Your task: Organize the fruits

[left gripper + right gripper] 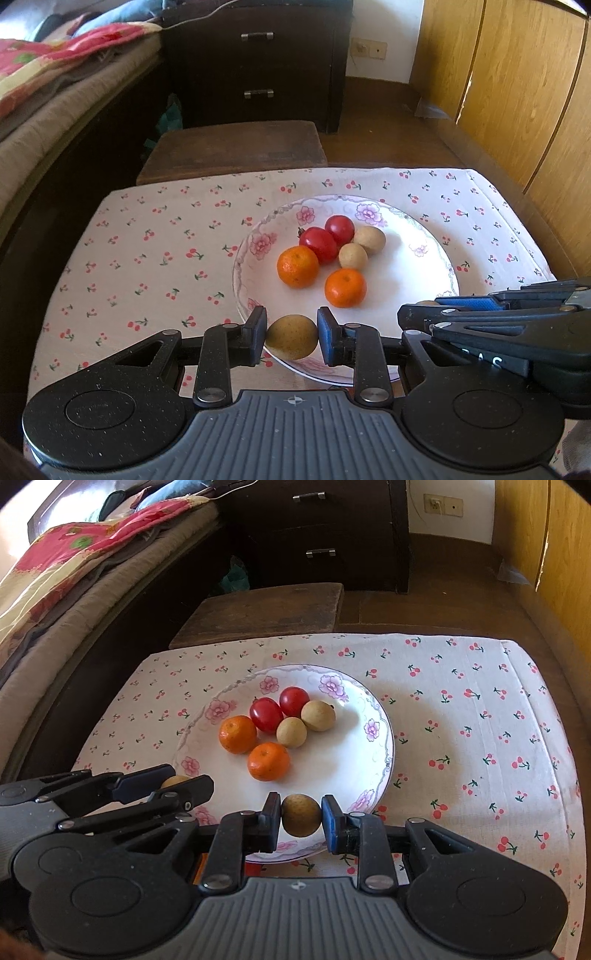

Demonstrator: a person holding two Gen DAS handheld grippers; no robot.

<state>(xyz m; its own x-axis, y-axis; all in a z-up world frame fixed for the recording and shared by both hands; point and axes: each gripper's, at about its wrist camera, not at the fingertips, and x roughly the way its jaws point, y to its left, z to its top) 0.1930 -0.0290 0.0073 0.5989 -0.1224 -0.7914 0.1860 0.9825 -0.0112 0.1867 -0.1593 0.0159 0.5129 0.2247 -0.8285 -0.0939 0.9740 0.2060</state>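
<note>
Plate (380, 738) as landmark, sitting on the cherry-print cloth (461, 709) over the desk.

Nearest, at the plate's near rim: the right tongs (300, 818) are pinching a small brown round fruit (301, 815), pads pressing it from both sides. Just to their left, the left tongs (291, 336) are pinching a slightly larger tan fruit (291, 336), likewise over the near rim. The two tools are crowding each other; in the left wrist view the right one is lying just beside the left.

Mid-plate: two oranges (268, 761), and behind them two pale brown fruits (291, 732) touching each other. Farthest: two red tomatoes (266, 714), touching. Kinds are sitting roughly in pairs.

Beyond the plate: a dark wooden stool (266, 609), then a drawer cabinet (321, 535); a bed (74, 590) to the far left.

Risks, as judgement:
- Round, smooth fruit gripped only at two points may be slipping or rolling off the rim onto the cloth on release.
- Tools this close may be knocking together.
- A dropped fruit could be scattering the sorted pairs.
</note>
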